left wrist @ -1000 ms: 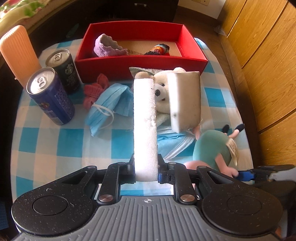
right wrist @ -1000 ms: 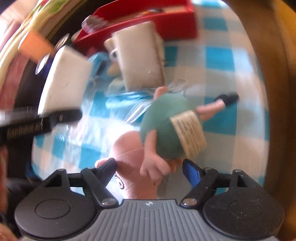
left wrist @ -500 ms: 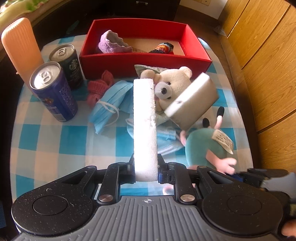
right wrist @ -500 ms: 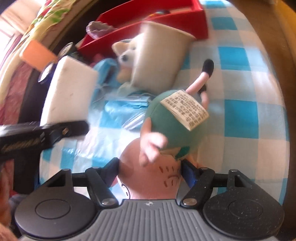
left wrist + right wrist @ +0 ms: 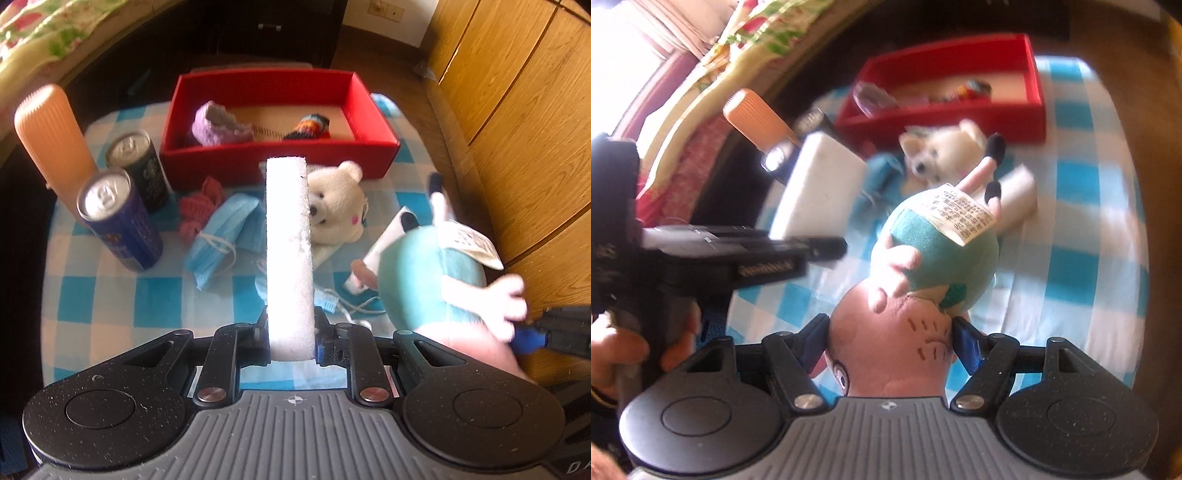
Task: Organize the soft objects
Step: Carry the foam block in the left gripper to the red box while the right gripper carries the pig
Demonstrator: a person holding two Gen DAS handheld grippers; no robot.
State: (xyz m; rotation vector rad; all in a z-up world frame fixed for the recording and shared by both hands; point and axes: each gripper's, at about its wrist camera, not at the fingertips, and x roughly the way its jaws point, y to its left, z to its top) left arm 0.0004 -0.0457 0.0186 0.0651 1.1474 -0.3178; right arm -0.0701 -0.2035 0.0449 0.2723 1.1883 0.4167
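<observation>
My left gripper (image 5: 291, 332) is shut on a long white sponge block (image 5: 288, 240) that stands up between its fingers above the checked cloth. My right gripper (image 5: 890, 332) is shut on the pink head of a pig plush (image 5: 923, 258) in a teal dress, which hangs off the table with its legs pointing away. In the left wrist view the pig plush (image 5: 424, 280) hangs at the right. A white bear plush (image 5: 336, 206) lies in front of the red box (image 5: 277, 166). A second white sponge (image 5: 1015, 195) lies beyond the pig.
The red box holds a purple knitted piece (image 5: 214, 125) and a striped item (image 5: 308, 127). Blue face masks (image 5: 229, 225) and a red knitted piece (image 5: 199, 206) lie left of the bear. Two cans (image 5: 118, 221) and an orange bottle (image 5: 51, 136) stand at the left. Wooden cabinets (image 5: 517, 110) rise at the right.
My right gripper closed on the pig's head and lifted it off the cloth. The second sponge tipped off the bear toward the right. My left gripper rose slightly with its sponge.
</observation>
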